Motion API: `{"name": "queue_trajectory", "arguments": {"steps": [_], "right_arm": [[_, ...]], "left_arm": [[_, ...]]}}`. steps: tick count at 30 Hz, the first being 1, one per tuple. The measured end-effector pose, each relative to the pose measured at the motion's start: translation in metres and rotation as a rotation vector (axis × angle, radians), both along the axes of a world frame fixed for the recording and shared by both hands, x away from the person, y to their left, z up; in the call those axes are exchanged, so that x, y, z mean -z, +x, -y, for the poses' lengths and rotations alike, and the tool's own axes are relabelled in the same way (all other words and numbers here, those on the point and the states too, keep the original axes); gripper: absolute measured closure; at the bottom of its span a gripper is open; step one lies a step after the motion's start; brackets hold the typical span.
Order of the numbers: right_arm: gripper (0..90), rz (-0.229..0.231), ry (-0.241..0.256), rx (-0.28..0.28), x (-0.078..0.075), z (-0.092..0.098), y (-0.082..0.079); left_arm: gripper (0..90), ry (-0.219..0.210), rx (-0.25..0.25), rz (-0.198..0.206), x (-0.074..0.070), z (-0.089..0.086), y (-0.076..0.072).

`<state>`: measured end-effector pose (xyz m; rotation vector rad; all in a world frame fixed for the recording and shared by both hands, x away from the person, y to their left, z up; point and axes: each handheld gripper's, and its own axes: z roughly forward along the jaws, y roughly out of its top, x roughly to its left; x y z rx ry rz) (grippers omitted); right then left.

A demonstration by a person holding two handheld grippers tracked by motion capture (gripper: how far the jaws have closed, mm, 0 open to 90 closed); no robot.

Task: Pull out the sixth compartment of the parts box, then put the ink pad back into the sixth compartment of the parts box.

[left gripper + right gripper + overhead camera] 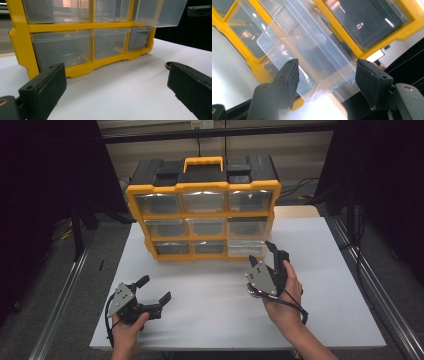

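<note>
Both claws, left claw (154, 290) and right claw (263, 253), spread, empty; white table (210, 310); dark room.

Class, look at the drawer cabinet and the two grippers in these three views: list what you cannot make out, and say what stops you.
- Contents of the pulled-out drawer: right gripper view, glare on clear plastic.
- Contents of the drawers in the yellow cabinet: high view, too small and reflective.
- Cabinet's top: left gripper view, cut off by the upper edge.
- Left gripper and right gripper bodies: gripper views, cut off at the bottom.
</note>
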<state>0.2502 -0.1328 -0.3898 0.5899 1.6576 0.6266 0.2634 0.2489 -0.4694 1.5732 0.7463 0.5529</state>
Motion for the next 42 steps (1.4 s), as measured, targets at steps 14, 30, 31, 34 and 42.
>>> {"name": "queue_trajectory", "arguments": {"steps": [14,30,31,34,42], "right_arm": [[26.0,-0.035,0.234,0.022,0.008,0.02,-0.004],[17.1,-0.183,0.487,-0.012,0.029,0.043,-0.001],[16.7,-0.196,0.511,-0.018,0.03,0.045,-0.001],[15.4,-0.223,0.555,-0.025,0.033,0.048,0.0],[10.9,-0.3,0.613,-0.047,0.046,0.054,0.003]], "left_arm": [[2.3,0.001,-0.004,0.003,0.0,0.0,0.0],[2.3,0.009,0.004,0.006,0.0,-0.001,0.001],[2.4,0.01,0.004,0.005,0.0,-0.001,0.0],[2.3,0.0,-0.003,0.004,0.0,0.0,0.0],[2.3,0.015,-0.004,0.01,0.0,-0.002,0.0]]}}
